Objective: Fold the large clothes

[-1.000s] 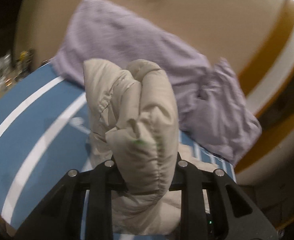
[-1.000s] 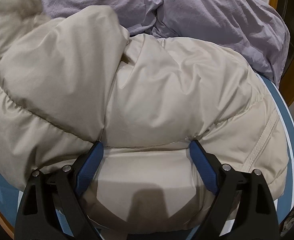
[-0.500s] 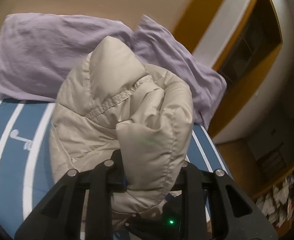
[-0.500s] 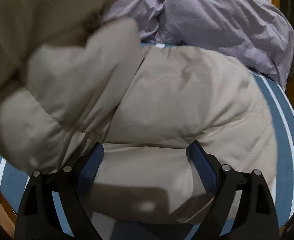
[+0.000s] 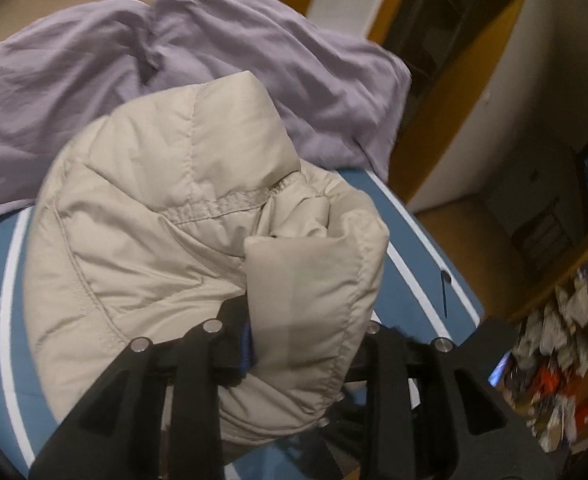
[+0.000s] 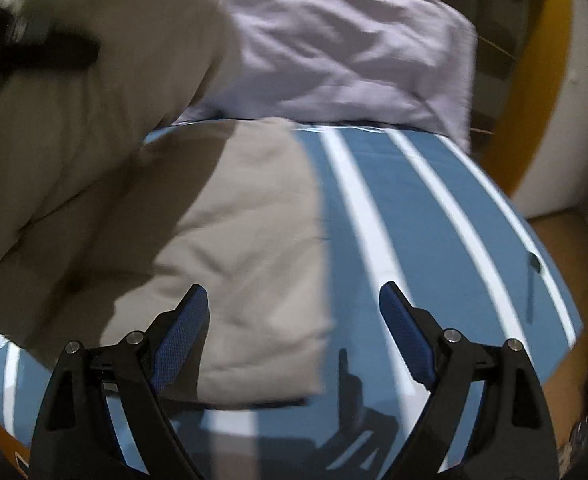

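A beige puffer jacket [image 5: 173, 220] lies bunched on the blue striped bed. My left gripper [image 5: 308, 332] holds a thick fold of the jacket's edge, lifted above the rest. Its jaws are opening, with the fold still pressed between the pads. In the right wrist view the jacket [image 6: 233, 240] covers the left half, blurred, with a flat part lying on the sheet. My right gripper [image 6: 294, 290] hangs open above that flat part's right edge. Nothing is between its blue pads [image 6: 181, 332]. A dark blurred shape [image 6: 33, 52] sits on the raised jacket at the upper left.
The bed sheet [image 6: 434, 200] is blue with white stripes and bare to the right of the jacket. Two lilac pillows [image 5: 253, 60] lie at the bed's head. The bed's right edge drops to a wooden floor [image 5: 474, 232]. A cluttered shelf [image 5: 554, 360] stands at the right.
The left gripper swung right with the jacket fold, rolling as it went. The right gripper drew off the jacket to the right, so bare sheet now shows under its right finger.
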A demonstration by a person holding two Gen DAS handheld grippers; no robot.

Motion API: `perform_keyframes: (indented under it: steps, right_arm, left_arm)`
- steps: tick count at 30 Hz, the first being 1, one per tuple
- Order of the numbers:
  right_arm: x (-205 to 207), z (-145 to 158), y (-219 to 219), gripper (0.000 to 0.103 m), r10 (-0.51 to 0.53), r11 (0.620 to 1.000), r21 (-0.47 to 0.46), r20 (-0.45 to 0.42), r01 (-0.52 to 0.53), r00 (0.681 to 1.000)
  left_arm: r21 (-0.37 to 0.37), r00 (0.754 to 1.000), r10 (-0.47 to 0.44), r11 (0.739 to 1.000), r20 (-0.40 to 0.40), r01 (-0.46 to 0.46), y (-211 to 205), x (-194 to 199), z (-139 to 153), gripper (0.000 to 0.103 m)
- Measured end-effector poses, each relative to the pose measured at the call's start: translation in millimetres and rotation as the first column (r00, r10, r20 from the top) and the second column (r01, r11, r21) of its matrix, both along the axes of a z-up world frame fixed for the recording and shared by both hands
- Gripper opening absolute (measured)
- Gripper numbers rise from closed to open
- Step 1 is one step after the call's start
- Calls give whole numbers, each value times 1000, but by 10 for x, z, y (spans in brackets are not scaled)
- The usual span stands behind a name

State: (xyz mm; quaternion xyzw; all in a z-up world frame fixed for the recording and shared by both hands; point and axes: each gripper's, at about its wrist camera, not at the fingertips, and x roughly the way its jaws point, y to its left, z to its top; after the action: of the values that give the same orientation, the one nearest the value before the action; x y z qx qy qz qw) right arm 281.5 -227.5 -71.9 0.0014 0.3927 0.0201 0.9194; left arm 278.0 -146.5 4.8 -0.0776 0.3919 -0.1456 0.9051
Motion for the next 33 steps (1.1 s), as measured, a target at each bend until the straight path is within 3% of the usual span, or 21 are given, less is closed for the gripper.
perform_keyframes:
  steps: [11, 14, 17, 21, 25, 33]
  right_arm:
    - [-136, -211, -822, 90, -249, 968, 19, -29, 249, 968]
    - [-168, -187, -917, 90, -278, 960, 26, -20, 279, 960]
    - [-224, -118, -958, 90, -294, 955, 37, -3, 294, 956]
    - [-232, 14, -964, 90, -295, 954, 56, 27, 293, 955]
    - [-225, 183, -905, 90, -274, 960, 76, 60, 269, 960]
    - [-124, 595, -570, 90, -150, 980, 150, 118, 132, 982]
  left_arm:
    - [130, 988, -131, 982, -80, 140, -694, 100, -473, 34]
    - [140, 987, -145, 978, -73, 154, -739, 78, -456, 46]
    - [119, 987, -155, 980, -49, 160, -710, -8, -314, 66]
    - [114, 985, -168, 980, 23, 165, -619, -198, -32, 77]
    - [119, 987, -141, 984, 83, 131, -465, -303, 203, 81]
    - [137, 996, 40, 989, 77, -50, 206, -313, 246, 81]
